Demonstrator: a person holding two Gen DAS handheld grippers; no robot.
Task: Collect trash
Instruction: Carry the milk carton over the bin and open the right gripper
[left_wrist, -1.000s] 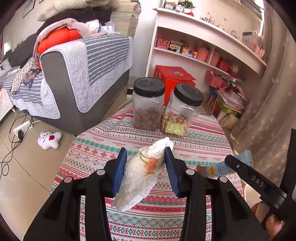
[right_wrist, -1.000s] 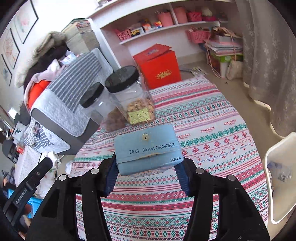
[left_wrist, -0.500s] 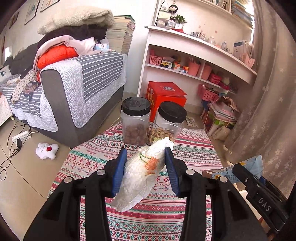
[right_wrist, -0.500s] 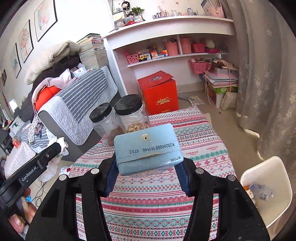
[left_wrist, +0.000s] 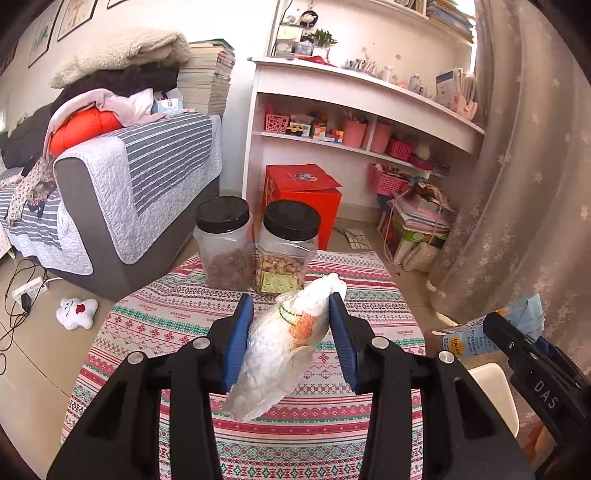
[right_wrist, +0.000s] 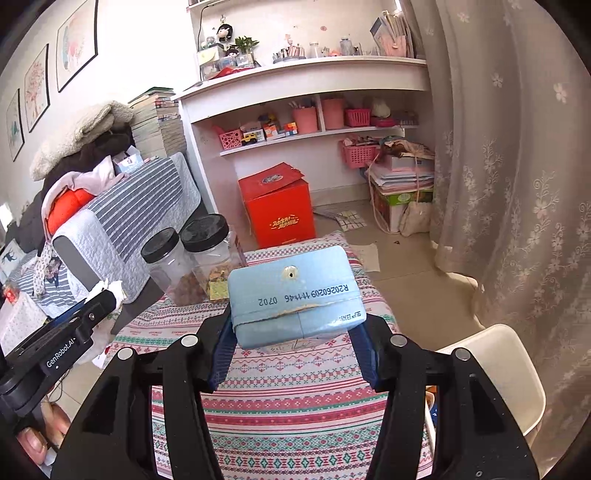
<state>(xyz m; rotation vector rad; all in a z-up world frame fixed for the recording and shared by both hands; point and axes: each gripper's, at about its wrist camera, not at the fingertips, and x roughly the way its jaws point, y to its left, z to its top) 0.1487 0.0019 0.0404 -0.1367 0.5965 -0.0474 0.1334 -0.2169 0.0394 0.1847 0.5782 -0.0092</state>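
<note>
Claws grip trash: left claw (left_wrist: 291, 319) a crumpled white wrapper (left_wrist: 284, 347), right claw (right_wrist: 293, 328) a pale-blue carton (right_wrist: 293, 295).

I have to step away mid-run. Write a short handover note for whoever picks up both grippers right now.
Left gripper: shut on the crumpled wrapper, held above the table.
Right gripper: shut on the blue carton, also above the table.
White bin: beside the table on the right, some trash already in it.
Two jars stand at the table's far edge; not trash.
Done: both pieces picked up.
Left: drop both in the bin.
</note>
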